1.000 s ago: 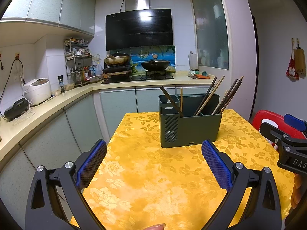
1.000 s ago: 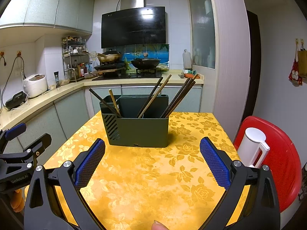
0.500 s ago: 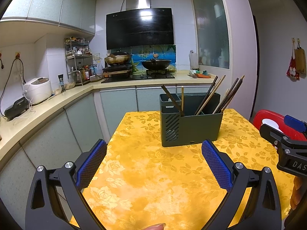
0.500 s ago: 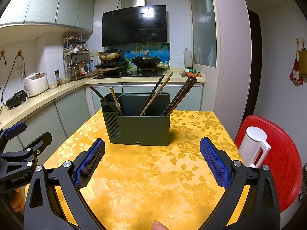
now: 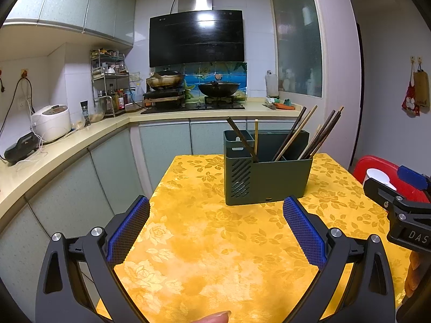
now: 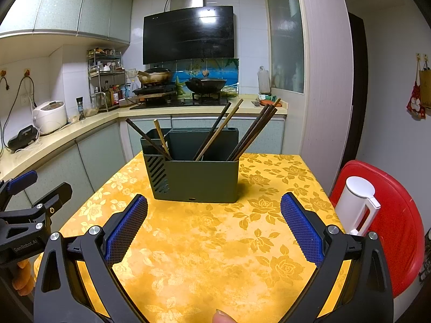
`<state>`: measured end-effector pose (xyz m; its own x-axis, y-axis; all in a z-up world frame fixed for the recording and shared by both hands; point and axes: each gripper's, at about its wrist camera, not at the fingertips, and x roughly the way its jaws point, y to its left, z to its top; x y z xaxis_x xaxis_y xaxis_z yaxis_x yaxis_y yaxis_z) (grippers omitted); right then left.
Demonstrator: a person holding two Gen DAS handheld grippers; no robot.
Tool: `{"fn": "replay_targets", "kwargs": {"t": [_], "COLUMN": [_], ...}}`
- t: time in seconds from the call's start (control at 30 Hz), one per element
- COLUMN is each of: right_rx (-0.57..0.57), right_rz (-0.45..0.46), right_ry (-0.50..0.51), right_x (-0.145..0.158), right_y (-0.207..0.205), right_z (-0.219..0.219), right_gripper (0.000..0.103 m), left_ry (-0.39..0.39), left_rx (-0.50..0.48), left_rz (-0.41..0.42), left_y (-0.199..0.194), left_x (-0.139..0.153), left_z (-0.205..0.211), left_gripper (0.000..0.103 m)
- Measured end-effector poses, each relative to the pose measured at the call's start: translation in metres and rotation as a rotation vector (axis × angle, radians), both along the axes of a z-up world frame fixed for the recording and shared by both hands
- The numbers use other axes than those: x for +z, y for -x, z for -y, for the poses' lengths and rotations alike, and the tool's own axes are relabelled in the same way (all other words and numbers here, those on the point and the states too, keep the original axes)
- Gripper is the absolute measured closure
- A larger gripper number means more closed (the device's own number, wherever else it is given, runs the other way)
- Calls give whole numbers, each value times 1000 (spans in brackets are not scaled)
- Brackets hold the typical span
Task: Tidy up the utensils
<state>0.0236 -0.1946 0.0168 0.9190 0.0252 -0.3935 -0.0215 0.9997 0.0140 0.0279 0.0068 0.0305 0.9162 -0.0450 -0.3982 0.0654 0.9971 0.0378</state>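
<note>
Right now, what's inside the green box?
Chopsticks stick out of the green box, leaning in three bunches. The walls hide their lower ends and anything lying at the bottom.

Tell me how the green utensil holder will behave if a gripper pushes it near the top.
The green utensil holder looks like light plastic, so it probably slides on the yellow tablecloth. Its leaning chopsticks would likely rattle or shift.

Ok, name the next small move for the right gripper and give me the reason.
Probably ease the right gripper forward and up toward the chopsticks leaning at the right end of the green holder. Its jaws are open and empty, with bare yellow tablecloth between it and the holder. The left gripper is open too, so either could start.
</note>
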Motion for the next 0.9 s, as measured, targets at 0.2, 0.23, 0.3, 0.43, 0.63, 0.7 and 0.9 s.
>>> {"fn": "replay_targets", "kwargs": {"t": [0.2, 0.23, 0.3, 0.43, 0.63, 0.7, 0.9], "right_rx": [0, -1, -3, -3, -2, -2, -1], "right_rz": [-3, -5, -7, -13, -32, -34, -36], "right_ry": [0, 0, -1, -5, -18, -21, -22], "right_x": [-1, -3, -6, -10, -13, -14, -14], "right_y": [0, 0, 1, 1, 0, 0, 0], "right_z": [0, 0, 0, 1, 4, 5, 5], "right_gripper": [7, 7, 7, 7, 7, 7, 7], "left_ry": [10, 10, 5, -5, 5, -9, -21], "left_rx": [-5, -5, -8, -8, -8, 3, 18], "left_rz": [29, 31, 26, 37, 16, 8, 13], "left_y": [2, 2, 1, 1, -2, -3, -1], "left_x": [1, 1, 0, -1, -6, -8, -11], "left_z": [0, 0, 1, 3, 3, 4, 2], "left_gripper": [7, 7, 7, 7, 7, 7, 7]}}
